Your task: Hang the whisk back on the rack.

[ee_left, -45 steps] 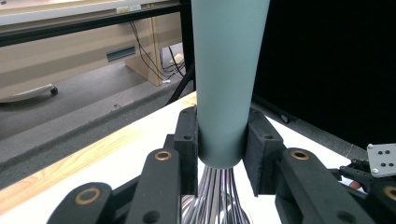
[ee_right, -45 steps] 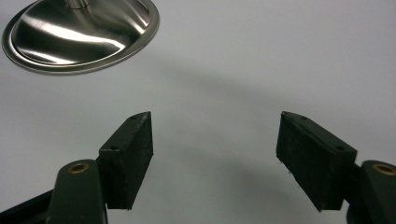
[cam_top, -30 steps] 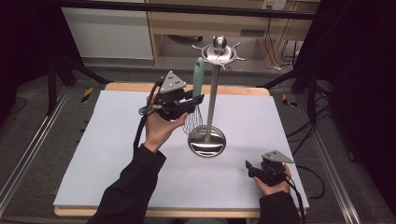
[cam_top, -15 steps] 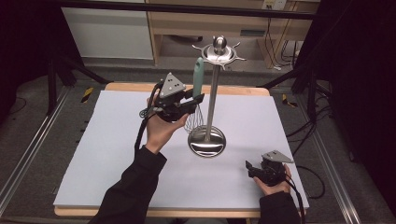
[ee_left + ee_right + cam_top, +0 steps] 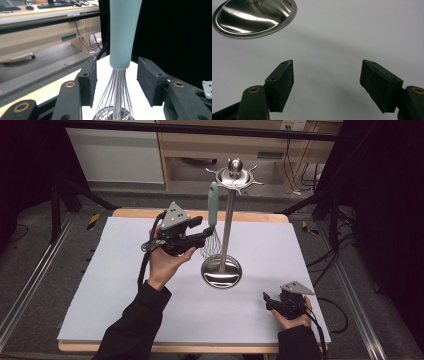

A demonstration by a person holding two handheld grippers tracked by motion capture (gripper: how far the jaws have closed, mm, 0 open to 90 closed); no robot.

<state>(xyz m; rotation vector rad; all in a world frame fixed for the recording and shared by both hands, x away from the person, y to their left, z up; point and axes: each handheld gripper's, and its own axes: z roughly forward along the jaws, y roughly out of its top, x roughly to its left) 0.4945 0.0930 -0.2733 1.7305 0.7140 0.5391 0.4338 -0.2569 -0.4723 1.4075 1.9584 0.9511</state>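
between open left gripper point(image 5: 116, 82) jaws, whisk point(image 5: 122, 37)

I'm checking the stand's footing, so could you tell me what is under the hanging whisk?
Under the whisk sits the stand's round steel base on the white table. The wire loops hide part of it in the left gripper view.

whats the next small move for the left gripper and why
Probably close the left gripper on the whisk: its jaws stand open on either side of the lower end of the teal handle, apart from it, while the whisk hangs on the utensil stand.
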